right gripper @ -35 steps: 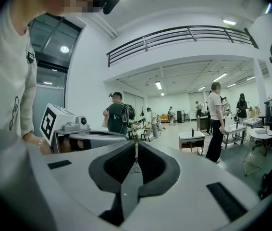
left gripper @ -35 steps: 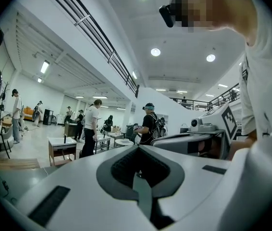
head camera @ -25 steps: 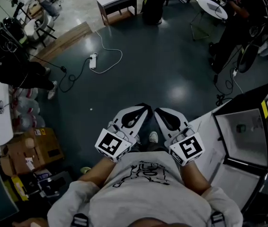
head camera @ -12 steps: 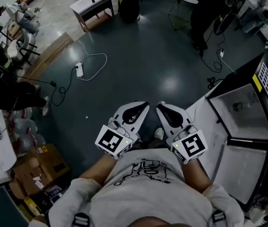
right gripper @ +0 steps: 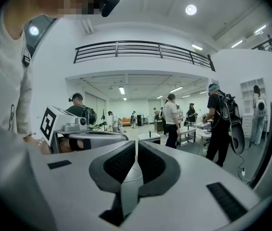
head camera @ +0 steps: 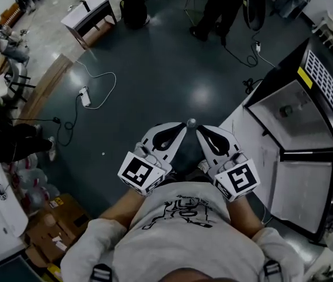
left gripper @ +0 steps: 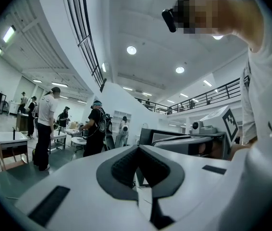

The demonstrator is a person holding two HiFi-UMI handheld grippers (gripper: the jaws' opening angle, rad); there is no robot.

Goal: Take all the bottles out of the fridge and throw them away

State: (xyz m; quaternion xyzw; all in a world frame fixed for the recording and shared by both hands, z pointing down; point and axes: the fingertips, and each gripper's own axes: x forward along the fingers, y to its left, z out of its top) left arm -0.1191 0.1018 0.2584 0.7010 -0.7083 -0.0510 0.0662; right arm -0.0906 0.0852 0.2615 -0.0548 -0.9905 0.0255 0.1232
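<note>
**Turned toward the fridge — both grippers empty**

Over the last second the head view has swung. The fridge [head camera: 313, 128], which sat low at the right edge, now stands higher and fuller in frame. Its door is open and the pale upper compartment is laid bare. The power strip [head camera: 85, 96] and its cable [head camera: 105, 78] on the floor [head camera: 155, 69] have slid off toward the upper left. The left gripper [head camera: 179, 128] and right gripper [head camera: 201, 130] sit as they did, side by side just in front of the chest, tips near each other. I judge that the person is turning to face the fridge. This is the approach, not yet the reach, and no bottle has been taken.

What I take for a bottle [head camera: 286, 110] sits in the upper compartment, well apart from both grippers. It is too small to be sure of.

Only the head view shows the fridge's inside. Only the gripper views settle the jaws: in each, the dark pads meet at the far end with nothing between them — both are clenched on nothing. The left gripper view adds people [left gripper: 45, 121] standing by a white bench [left gripper: 8, 139], whom the head view cuts off at its top edge.
</note>
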